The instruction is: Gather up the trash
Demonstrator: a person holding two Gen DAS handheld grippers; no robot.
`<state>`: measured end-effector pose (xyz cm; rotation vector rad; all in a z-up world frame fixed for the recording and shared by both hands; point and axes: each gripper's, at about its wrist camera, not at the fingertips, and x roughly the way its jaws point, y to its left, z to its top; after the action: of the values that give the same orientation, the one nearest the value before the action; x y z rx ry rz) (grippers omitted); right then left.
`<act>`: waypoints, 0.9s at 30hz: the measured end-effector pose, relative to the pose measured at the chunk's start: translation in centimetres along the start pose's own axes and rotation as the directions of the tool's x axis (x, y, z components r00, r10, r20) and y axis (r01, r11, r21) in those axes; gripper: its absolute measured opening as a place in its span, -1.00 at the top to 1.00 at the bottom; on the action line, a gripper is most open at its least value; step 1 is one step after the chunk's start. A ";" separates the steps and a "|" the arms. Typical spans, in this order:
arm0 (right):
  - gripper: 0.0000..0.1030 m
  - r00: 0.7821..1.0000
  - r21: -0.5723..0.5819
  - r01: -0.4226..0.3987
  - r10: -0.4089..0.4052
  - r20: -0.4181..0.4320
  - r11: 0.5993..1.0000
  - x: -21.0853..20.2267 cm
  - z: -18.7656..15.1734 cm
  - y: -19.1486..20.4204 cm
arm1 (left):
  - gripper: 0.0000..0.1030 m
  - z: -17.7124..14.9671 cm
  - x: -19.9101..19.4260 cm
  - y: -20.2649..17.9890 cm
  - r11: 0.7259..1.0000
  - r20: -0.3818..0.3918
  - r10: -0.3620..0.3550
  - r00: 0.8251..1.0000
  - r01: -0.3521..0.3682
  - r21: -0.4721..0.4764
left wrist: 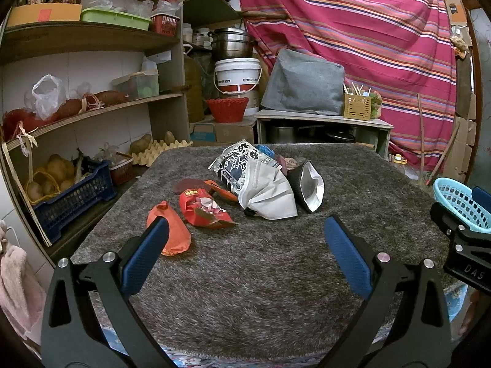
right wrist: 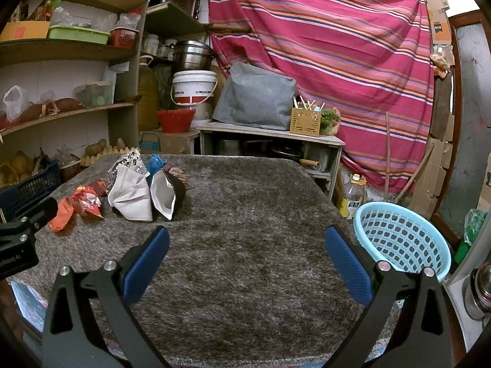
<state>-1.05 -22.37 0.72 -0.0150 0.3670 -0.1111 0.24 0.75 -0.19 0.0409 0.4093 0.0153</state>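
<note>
Trash lies on a grey shaggy mat: an orange wrapper, a red snack wrapper, a large white bag with black print and a black pouch with white lining. My left gripper is open and empty, just short of the orange wrapper. My right gripper is open and empty over bare mat; the same trash, white bag and black pouch, lies far to its left. A light blue basket stands at the mat's right edge and also shows in the left wrist view.
Wooden shelves with bags, a blue crate and egg trays stand at the left. A low cabinet, a white bucket and a red basket stand behind the mat. A striped cloth hangs at the back.
</note>
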 end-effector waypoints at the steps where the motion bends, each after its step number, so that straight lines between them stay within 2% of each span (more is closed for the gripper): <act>1: -0.92 1.000 0.000 0.000 0.000 0.000 1.000 0.0 0.0 0.0 | -0.90 0.0 0.1 0.1 1.000 0.000 0.000 1.000 0.000 0.000; 17: -0.92 1.000 -0.001 0.000 0.000 -0.003 1.000 -0.4 0.7 0.2 | -0.90 0.1 -0.2 -0.4 1.000 0.002 0.002 1.000 -0.002 0.003; 27: -0.92 1.000 -0.002 0.002 -0.002 -0.001 1.000 0.0 0.0 -0.1 | -0.90 0.1 -0.2 -0.3 1.000 0.002 0.002 1.000 -0.002 0.003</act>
<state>-1.11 -22.47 0.71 -0.0173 0.3682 -0.1126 0.06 0.43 -0.05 0.0445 0.4070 0.0167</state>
